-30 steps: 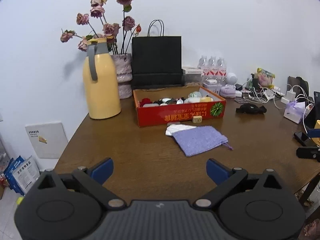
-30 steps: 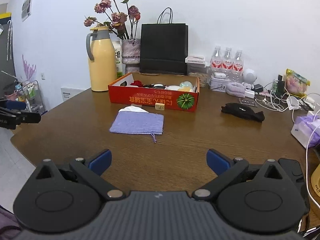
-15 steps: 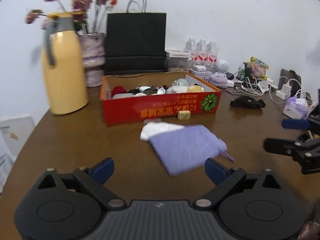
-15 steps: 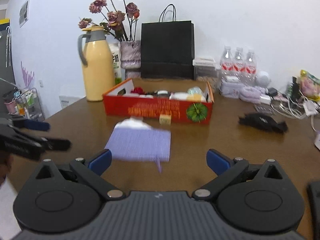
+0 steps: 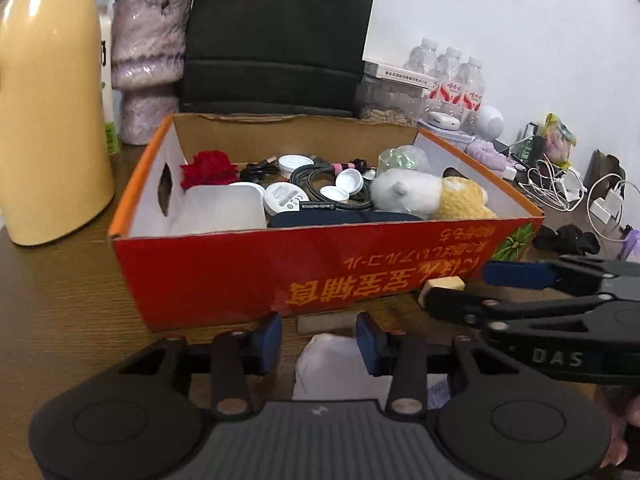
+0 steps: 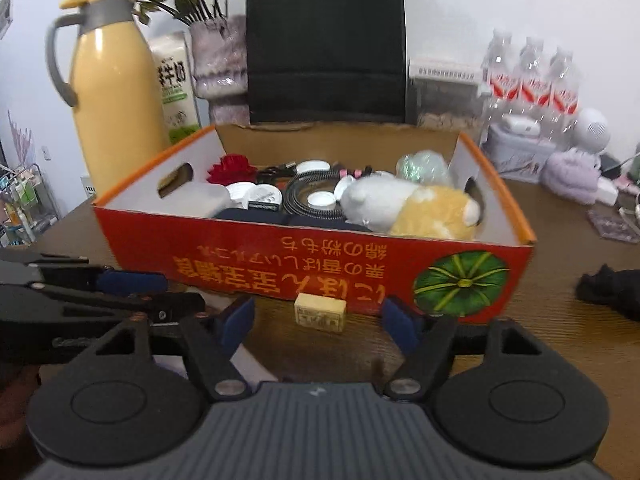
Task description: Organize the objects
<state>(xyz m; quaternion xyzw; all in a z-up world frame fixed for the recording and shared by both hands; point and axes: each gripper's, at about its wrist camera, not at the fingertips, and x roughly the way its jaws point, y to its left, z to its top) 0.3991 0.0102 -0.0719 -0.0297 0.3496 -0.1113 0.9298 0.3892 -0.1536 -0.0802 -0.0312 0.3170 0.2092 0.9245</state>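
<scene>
Yellow thermos jug (image 5: pixel 48 112) stands at the far left of the wooden counter (image 5: pixel 60 300), with a mottled purple vase (image 5: pixel 146 64) just beside it and a black paper bag (image 5: pixel 276 32) behind the box; red cardboard box (image 5: pixel 320 272) sits centre, open-topped, holding a red fabric flower (image 5: pixel 208 170), white caps, coiled cables and a white-and-yellow plush toy (image 5: pixel 428 196)

Left hand-held gripper (image 5: pixel 318 342): jaws partly spread, nothing between them; it sits low, just in front of the box's near wall; a white cloth item (image 5: pixel 332 364) lies on the counter directly beneath and between its fingers, with a strip of purple pouch (image 5: pixel 438 390) visible at its right edge; contact between pads and cloth cannot be confirmed

Right hand-held gripper (image 6: pixel 320 322): jaws spread, empty; a small cream tile block (image 6: pixel 320 312) stands on the counter between its fingertips, apart from both pads and close against the box's front wall; in the left wrist view the same block (image 5: pixel 442 285) appears just behind the right gripper's fingers

Further right: three water bottles (image 5: pixel 452 84) at the wall, a black fabric item (image 5: pixel 568 238) on the counter, white cables and chargers (image 5: pixel 560 188) near the edge
</scene>
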